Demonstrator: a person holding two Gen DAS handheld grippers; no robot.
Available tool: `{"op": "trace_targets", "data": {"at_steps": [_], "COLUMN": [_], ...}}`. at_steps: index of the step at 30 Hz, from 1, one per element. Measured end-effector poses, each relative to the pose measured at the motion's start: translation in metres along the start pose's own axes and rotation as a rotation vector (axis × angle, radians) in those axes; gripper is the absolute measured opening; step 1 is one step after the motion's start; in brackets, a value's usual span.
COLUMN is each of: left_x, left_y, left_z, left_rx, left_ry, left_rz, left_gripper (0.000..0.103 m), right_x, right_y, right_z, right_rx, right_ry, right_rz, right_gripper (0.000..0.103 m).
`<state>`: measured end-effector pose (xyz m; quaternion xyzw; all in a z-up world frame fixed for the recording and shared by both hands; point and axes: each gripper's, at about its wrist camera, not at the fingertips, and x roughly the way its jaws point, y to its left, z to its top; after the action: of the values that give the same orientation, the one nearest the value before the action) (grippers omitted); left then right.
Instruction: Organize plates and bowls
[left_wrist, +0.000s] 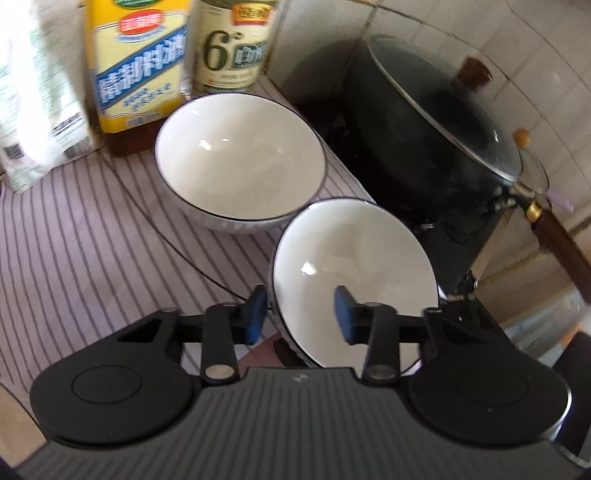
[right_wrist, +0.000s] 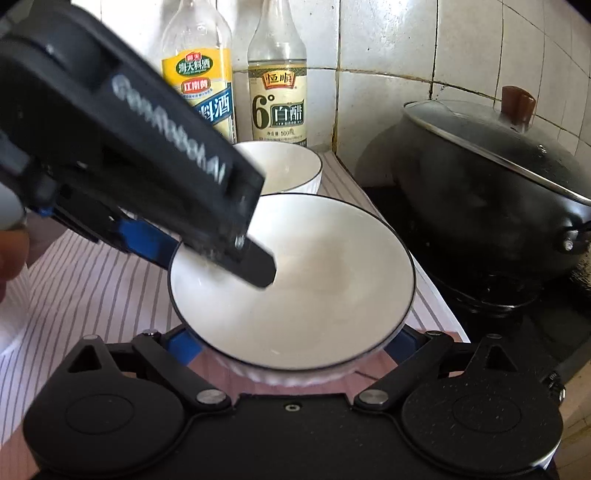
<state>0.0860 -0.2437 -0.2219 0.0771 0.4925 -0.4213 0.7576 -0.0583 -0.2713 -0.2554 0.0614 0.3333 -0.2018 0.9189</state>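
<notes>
A big black pot with a glass lid sits on the stove, right of the striped table. Two tall bottles stand at the back by the tiled wall. A white far bowl rests on the table just in front of them.

A near bowl, white with a dark rim, is closer. The right tongs hold it wide from both sides, blue pads tucked under its rim. The left tongs reach in from the left. One finger is inside the near bowl and one is outside the rim, with a gap, so they are not pinching it.
</notes>
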Motion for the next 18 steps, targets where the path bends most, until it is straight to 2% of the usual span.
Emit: {"op": "trace_targets", "data": {"at_steps": [7, 18], "left_x": [0.005, -0.002], "left_y": [-0.001, 0.003], "left_z": [0.0, -0.004], "left_rx": [0.038, 0.034], "left_ry": [0.005, 0.021], "left_rz": [0.046, 0.043], "left_gripper": [0.017, 0.014], "right_x": [0.003, -0.007], "right_y": [-0.007, -0.001], "right_z": [-0.002, -0.01], "right_rx": [0.0, 0.018], "right_ry": [-0.013, -0.035], "right_rz": [0.022, 0.006], "right_gripper": [0.101, 0.1]}}
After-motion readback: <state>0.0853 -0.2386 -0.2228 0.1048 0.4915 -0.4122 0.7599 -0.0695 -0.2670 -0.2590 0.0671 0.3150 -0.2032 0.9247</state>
